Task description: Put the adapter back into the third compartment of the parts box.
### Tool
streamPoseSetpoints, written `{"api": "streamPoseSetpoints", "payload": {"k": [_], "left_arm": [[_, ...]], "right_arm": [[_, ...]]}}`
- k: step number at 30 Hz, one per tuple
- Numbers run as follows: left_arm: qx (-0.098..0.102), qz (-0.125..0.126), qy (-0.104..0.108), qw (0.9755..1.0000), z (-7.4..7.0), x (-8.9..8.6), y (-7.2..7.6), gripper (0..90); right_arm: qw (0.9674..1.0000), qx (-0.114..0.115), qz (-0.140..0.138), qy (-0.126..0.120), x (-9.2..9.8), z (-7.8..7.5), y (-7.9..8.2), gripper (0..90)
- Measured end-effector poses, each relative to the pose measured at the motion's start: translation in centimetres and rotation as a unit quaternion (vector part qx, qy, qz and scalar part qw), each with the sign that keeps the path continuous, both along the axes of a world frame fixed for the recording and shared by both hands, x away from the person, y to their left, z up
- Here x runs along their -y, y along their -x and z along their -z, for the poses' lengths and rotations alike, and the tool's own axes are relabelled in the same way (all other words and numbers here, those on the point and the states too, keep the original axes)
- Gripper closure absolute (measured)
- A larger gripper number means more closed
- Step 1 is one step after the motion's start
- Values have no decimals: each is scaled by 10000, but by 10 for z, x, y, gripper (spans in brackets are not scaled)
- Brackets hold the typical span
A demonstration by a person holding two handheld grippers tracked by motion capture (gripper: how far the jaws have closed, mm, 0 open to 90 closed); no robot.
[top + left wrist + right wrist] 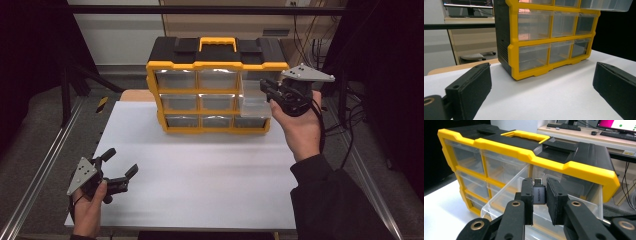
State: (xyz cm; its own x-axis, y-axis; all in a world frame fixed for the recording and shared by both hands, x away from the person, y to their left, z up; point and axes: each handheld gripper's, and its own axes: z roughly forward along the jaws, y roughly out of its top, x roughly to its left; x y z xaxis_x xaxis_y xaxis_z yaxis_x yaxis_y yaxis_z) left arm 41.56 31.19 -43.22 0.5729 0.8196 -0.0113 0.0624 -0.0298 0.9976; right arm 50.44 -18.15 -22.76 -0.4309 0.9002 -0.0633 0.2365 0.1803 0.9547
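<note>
A: Entry. Right gripper [539,202] holds a small dark USB adapter [539,194], jaws clamped on its two flat sides, metal plug end pointing up and out. It hangs over the pulled-out clear drawer [506,195], top-right slot of the yellow-and-black organiser [216,65] near the far edge of the tabletop [200,170].

B: Handling?

A: Judged light, rigid, smooth plastic shell, so it could slip or twist if pinched at a corner. The flat faces are the right place to hold; keep off the plug tip.

B: Drawer contents?

A: What shows of the open drawer looks bare; the part under the jaws is hidden. The closed drawers look empty through their clear fronts.

B: Left gripper [120,172]?

A: Jaws spread wide, holding nothing, at the tabletop's near-left corner.
</note>
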Motion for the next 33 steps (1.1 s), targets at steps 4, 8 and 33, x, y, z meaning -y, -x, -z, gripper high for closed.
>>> {"api": "streamPoseSetpoints", "payload": {"k": [4,8,33], "left_arm": [[-10,2,-20,10000,0,0,0,18],[-8,3,-17,10000,0,0,0,18],[-15,41,-7,10000,0,1,0,19]], "right_arm": [[10000,-8,-17,9,-1,0,0,765],[10000,-23,-42,47,-3,0,-2,765],[10000,73,-14,8,-3,-5,-1,654]]}}
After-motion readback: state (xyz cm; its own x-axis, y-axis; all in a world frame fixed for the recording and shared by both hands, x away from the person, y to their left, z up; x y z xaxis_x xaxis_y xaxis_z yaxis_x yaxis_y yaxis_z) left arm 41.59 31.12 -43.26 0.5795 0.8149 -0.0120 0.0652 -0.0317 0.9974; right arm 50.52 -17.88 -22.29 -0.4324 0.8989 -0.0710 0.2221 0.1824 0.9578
